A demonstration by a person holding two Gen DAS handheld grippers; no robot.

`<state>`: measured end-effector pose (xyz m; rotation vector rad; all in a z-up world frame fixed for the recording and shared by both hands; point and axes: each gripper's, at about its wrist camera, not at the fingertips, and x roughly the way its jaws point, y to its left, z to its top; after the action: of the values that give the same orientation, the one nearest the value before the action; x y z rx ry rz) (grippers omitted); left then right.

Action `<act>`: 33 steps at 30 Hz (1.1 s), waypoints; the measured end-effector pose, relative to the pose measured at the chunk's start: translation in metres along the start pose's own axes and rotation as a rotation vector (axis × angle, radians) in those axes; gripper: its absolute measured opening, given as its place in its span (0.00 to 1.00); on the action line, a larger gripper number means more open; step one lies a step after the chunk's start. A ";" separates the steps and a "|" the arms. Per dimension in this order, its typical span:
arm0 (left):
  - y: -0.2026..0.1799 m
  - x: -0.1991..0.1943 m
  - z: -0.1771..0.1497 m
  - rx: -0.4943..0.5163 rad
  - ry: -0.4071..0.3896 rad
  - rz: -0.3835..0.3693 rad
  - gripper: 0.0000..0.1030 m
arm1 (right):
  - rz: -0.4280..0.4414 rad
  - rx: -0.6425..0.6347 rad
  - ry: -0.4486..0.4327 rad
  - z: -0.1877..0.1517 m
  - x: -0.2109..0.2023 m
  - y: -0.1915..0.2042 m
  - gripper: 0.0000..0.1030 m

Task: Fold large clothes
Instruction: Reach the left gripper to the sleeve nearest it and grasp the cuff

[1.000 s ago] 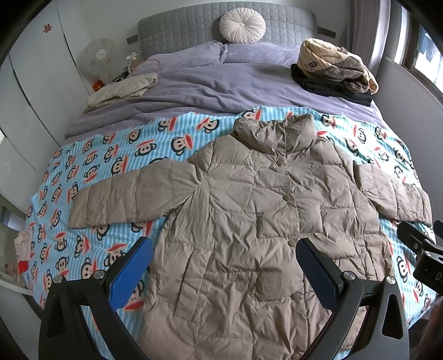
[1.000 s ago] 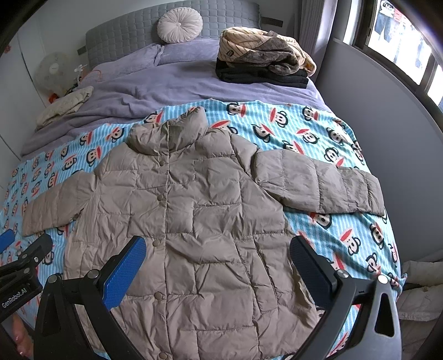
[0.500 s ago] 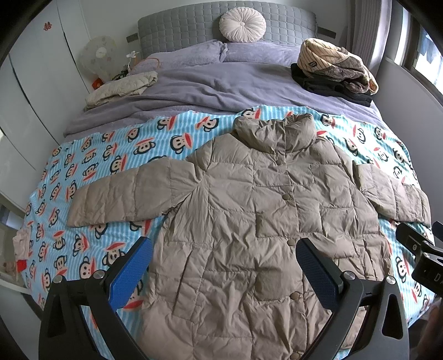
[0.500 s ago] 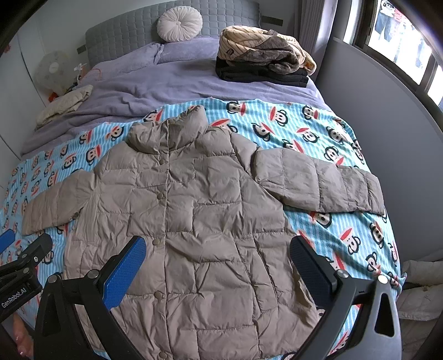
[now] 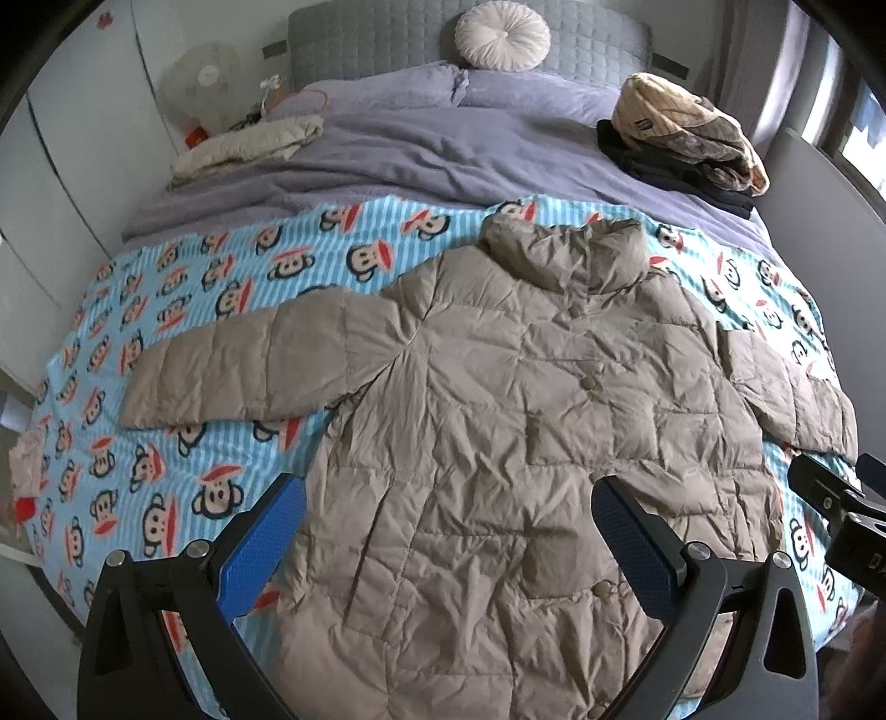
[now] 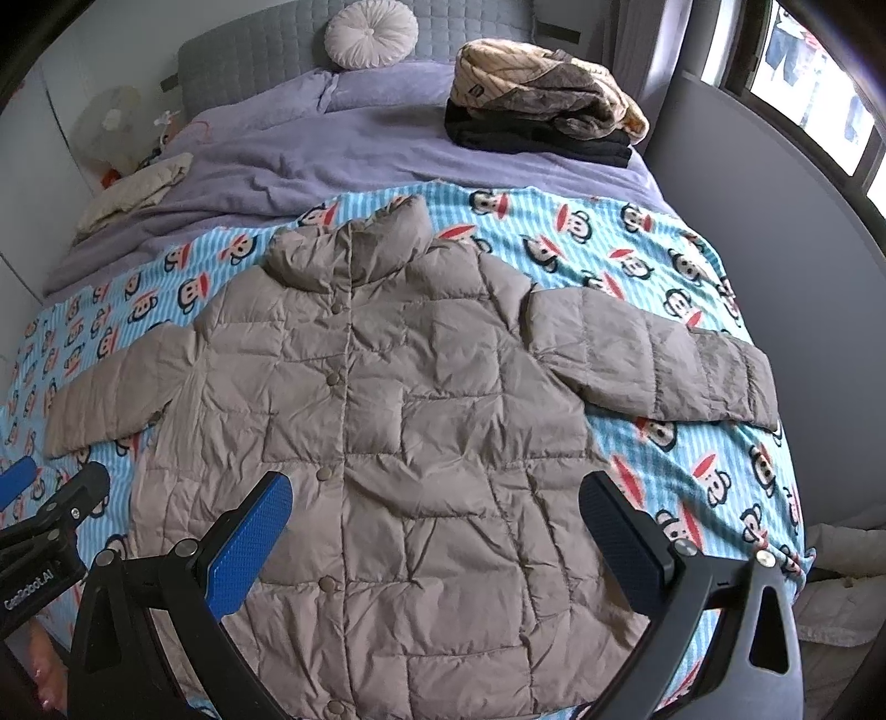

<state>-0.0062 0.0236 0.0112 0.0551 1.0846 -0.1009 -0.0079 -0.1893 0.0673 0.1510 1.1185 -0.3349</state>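
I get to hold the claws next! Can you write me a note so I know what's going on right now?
Left claw: open, holding nothing, above the coat's lower half.
Right claw: open, empty too, over the coat's lower front.
The tan puffy coat lies flat, buttoned, on the monkey blanket, both sleeves spread out sideways.
Done: coat laid out. No fold made yet.
Left: probably bring each sleeve in over the body, then fold it up.

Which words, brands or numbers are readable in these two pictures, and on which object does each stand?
"GenRobot.AI": white letters on the left claw body, at the right wrist view's left edge.
Dark patch on the beige striped garment: too blurred to read.
Red sticker on the white wardrobe: too small to read.
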 end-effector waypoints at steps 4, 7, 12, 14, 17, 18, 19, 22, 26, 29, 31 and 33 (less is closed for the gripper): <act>0.030 0.022 -0.003 -0.057 0.039 -0.013 1.00 | 0.017 -0.016 0.037 0.002 0.016 0.015 1.00; 0.058 0.045 -0.005 -0.097 0.062 -0.003 1.00 | 0.034 -0.030 0.071 0.002 0.030 0.031 1.00; 0.122 0.091 -0.003 -0.193 0.081 -0.006 1.00 | 0.067 -0.075 0.121 -0.003 0.058 0.074 1.00; 0.152 0.109 -0.003 -0.262 0.083 -0.029 1.00 | 0.112 -0.085 0.141 -0.006 0.069 0.092 1.00; 0.195 0.134 0.001 -0.343 0.061 -0.065 1.00 | 0.178 -0.110 0.157 -0.014 0.083 0.121 1.00; 0.214 0.146 0.001 -0.387 0.054 -0.084 1.00 | 0.194 -0.122 0.167 -0.018 0.088 0.131 1.00; 0.230 0.156 0.001 -0.431 0.048 -0.105 1.00 | 0.204 -0.135 0.182 -0.020 0.093 0.141 1.00; 0.271 0.185 0.000 -0.538 0.043 -0.150 1.00 | 0.242 -0.181 0.228 -0.027 0.107 0.170 1.00; 0.318 0.223 0.000 -0.646 0.050 -0.158 1.00 | 0.261 -0.213 0.261 -0.038 0.127 0.198 1.00; 0.341 0.237 0.005 -0.714 0.029 -0.191 1.00 | 0.278 -0.203 0.265 -0.039 0.141 0.210 1.00; 0.354 0.241 0.013 -0.746 -0.011 -0.205 1.00 | 0.290 -0.187 0.256 -0.037 0.147 0.216 1.00; 0.364 0.244 0.020 -0.773 -0.043 -0.209 1.00 | 0.294 -0.168 0.247 -0.032 0.156 0.223 1.00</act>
<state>0.1647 0.3702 -0.1971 -0.7525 1.0237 0.1336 0.1015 -0.0002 -0.0981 0.2088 1.3426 0.0429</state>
